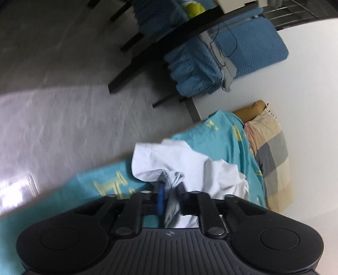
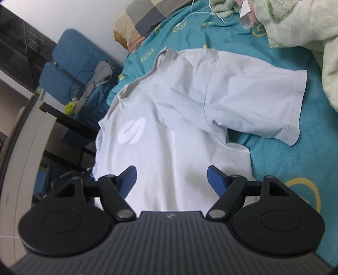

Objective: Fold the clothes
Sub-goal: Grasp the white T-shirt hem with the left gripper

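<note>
Left claw [image 1: 170, 190] we find pressed together on a bunched hem of the shirt [image 1: 186, 160], the cloth gathered between its blue pads and trailing ahead over the sheet [image 1: 221, 135]. Right claw [image 2: 171, 175] we record as spread wide, nothing between its pads, poised over the lower body of the shirt [image 2: 169, 118], which lies ahead of it on the sheet [image 2: 295, 152]. One sleeve [image 2: 253, 99] extends ahead and to the right. A pillow [image 2: 139, 19] sits far ahead; a blanket [image 2: 300, 27] lies far right.
</note>
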`<action>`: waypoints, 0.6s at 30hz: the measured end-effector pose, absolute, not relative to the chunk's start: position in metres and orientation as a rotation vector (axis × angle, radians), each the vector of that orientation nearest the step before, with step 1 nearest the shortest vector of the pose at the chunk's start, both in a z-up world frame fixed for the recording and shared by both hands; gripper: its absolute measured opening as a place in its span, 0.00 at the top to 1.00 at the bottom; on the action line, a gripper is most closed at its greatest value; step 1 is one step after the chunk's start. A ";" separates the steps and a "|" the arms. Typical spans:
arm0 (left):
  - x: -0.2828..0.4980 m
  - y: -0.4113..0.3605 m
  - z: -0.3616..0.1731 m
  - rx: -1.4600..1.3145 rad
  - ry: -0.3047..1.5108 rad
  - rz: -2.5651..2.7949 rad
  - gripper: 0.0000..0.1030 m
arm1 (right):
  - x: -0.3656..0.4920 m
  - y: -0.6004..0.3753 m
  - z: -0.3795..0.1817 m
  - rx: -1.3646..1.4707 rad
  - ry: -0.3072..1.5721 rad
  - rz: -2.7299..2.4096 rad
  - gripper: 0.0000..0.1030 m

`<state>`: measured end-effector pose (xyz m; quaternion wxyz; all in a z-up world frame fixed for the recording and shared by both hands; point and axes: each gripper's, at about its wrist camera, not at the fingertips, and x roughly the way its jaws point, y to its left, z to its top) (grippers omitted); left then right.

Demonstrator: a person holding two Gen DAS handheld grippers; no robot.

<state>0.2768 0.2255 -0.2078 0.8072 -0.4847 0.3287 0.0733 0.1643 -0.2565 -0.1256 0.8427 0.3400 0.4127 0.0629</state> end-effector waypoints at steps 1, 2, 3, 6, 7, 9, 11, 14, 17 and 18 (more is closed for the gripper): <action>0.279 0.227 -0.206 -1.026 0.707 0.166 0.91 | 0.164 -0.256 -0.125 0.715 0.873 0.132 0.26; 0.280 0.229 -0.204 -1.015 0.711 0.174 0.92 | 0.163 -0.256 -0.124 0.713 0.868 0.131 0.26; 0.282 0.232 -0.202 -1.008 0.714 0.182 0.92 | 0.161 -0.256 -0.123 0.712 0.863 0.131 0.26; 0.282 0.243 -0.198 -1.010 0.716 0.197 0.92 | 0.157 -0.259 -0.117 0.702 0.842 0.123 0.26; 0.282 0.246 -0.196 -1.011 0.717 0.202 0.92 | 0.156 -0.260 -0.116 0.702 0.837 0.122 0.26; 0.282 0.253 -0.194 -1.013 0.718 0.213 0.92 | 0.156 -0.261 -0.116 0.710 0.836 0.120 0.26; 0.282 0.261 -0.191 -1.015 0.719 0.223 0.90 | 0.155 -0.262 -0.118 0.721 0.841 0.122 0.26; 0.281 0.268 -0.203 -1.121 0.753 0.205 0.75 | 0.155 -0.263 -0.120 0.732 0.849 0.126 0.26; 0.281 0.269 -0.210 -1.186 0.771 0.151 0.48 | 0.155 -0.262 -0.121 0.743 0.854 0.131 0.26; 0.282 0.268 -0.212 -1.196 0.776 0.136 0.40 | 0.155 -0.262 -0.121 0.743 0.857 0.132 0.26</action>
